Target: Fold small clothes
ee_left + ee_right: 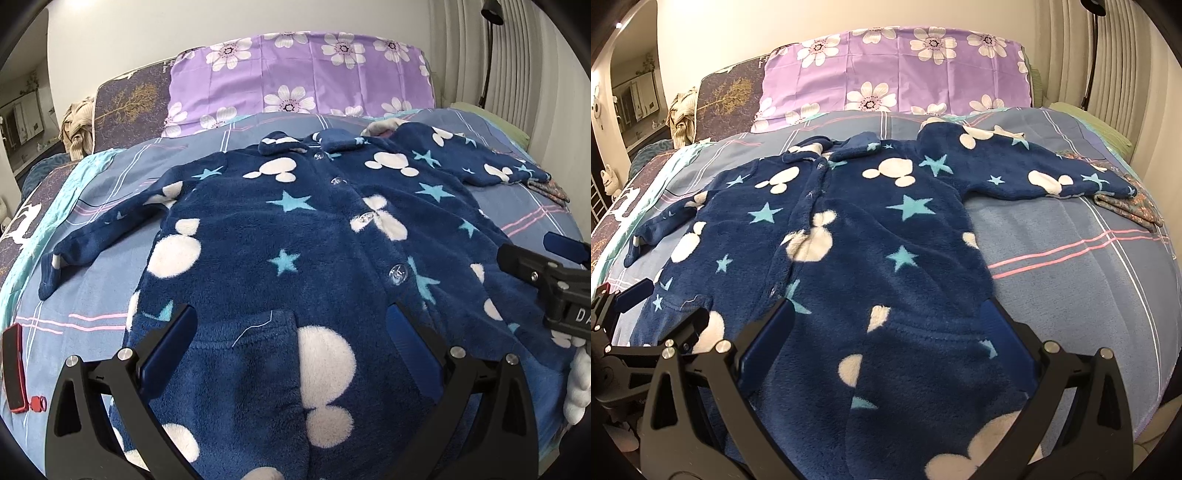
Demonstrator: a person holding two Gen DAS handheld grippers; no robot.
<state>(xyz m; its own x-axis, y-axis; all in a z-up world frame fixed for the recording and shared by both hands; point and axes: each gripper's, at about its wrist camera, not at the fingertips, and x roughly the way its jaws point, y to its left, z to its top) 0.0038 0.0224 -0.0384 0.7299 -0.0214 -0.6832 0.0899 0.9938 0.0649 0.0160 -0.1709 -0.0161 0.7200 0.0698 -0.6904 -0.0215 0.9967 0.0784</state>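
Note:
A navy fleece baby romper (288,236) with white mouse heads and light-blue stars lies spread flat, front up, on the bed, sleeves out to both sides; it also shows in the right wrist view (871,240). My left gripper (291,325) is open, hovering over the romper's left leg near the waist. My right gripper (886,321) is open over the right leg and hip. The right gripper also shows at the right edge of the left wrist view (546,266), and the left gripper at the left edge of the right wrist view (624,306).
The bed has a blue plaid sheet (1071,258). A purple flowered pillow (299,74) lies at the head. A red phone (13,369) lies at the left. A folded patterned cloth (1126,206) lies by the right sleeve cuff. A white ribbed wall panel (1108,55) stands at the right.

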